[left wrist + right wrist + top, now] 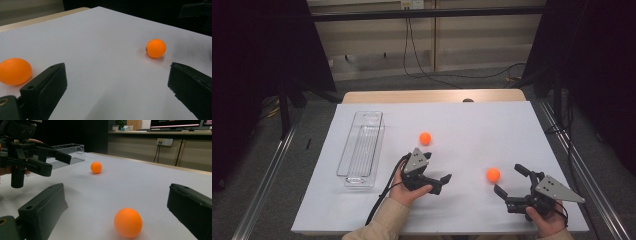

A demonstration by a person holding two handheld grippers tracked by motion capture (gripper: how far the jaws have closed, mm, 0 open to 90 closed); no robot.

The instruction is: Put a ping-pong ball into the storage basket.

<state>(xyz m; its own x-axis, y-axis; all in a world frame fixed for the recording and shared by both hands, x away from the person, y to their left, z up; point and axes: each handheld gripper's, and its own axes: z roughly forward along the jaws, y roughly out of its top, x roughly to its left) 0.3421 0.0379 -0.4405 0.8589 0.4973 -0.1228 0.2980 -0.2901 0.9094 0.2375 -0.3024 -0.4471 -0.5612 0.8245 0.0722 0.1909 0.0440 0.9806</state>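
Two orange balls lie on the white sheet. The farther ball [425,138] [15,71] [96,167] rests near the middle of the sheet. The nearer ball [493,174] [156,48] [128,222] sits just ahead of my right gripper [508,179] [117,202], whose open jaws stand either side of it without touching. My left gripper [442,183] [117,82] [56,164] is open and empty, pointing right toward the nearer ball, with the farther ball off to its left side.
A clear plastic tray [362,150] [67,152] lies lengthwise on the left part of the white sheet [472,125]. The wooden table edge [432,96] runs along the back. Dark curtains and cables stand beyond the table.
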